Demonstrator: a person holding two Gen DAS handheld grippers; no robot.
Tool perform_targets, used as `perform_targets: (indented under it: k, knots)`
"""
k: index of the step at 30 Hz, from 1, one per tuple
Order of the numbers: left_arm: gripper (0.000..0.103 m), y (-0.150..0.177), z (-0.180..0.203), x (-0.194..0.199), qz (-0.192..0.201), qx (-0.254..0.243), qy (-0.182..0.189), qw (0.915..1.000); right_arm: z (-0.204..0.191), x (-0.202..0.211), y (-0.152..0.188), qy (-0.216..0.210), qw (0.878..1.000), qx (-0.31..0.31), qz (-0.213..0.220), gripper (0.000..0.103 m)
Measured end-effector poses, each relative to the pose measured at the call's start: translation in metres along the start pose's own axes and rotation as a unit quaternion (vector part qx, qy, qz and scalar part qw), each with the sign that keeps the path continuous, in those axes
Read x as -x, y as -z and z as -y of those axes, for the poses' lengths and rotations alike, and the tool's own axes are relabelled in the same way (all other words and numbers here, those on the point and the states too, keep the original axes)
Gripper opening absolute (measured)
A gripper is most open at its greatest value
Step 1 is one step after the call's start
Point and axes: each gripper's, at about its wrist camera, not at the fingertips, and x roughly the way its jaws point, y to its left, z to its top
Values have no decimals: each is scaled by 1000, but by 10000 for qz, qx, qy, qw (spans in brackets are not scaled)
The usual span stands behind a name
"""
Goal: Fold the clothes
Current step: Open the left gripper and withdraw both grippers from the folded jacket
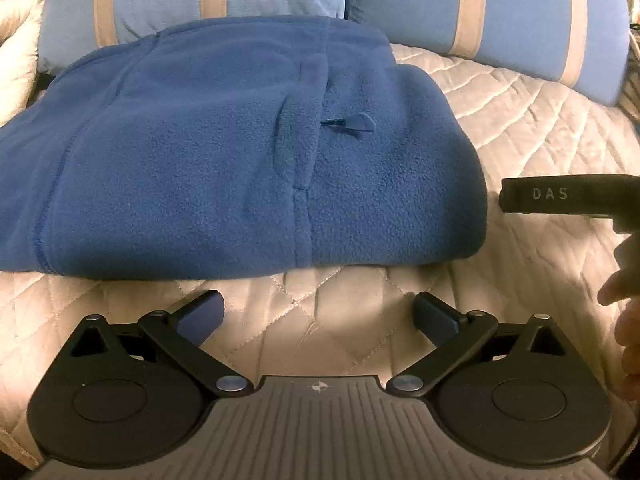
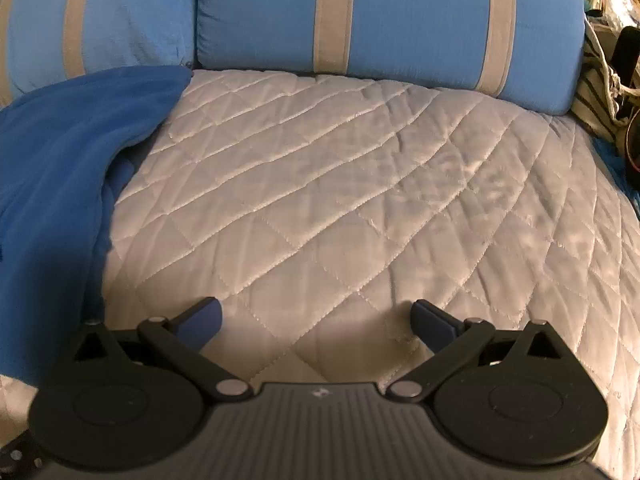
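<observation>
1. Beneath my tongs lies a quilted cover (image 2: pixel 320 184), pale beige with diamond stitching, spread over a bed or couch; which one I cannot tell.
2. A folded blue fleece garment (image 1: pixel 224 160) lies flat on the cover, its zipper pull (image 1: pixel 352 123) facing up.
3. Two blue cushions (image 2: pixel 400 20) with beige stripes rest along the far edge, the fleece touching one.
</observation>
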Motion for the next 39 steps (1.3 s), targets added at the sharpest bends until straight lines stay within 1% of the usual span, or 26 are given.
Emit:
perform_targets:
  k: [8,39]
  knots:
    - [103,2,1,-2,106,32,0,9999,-1,1,0,16,10000,17,13,103]
    - [103,2,1,0,56,54,-21,10000,-2,2,0,70,10000,23,9,103]
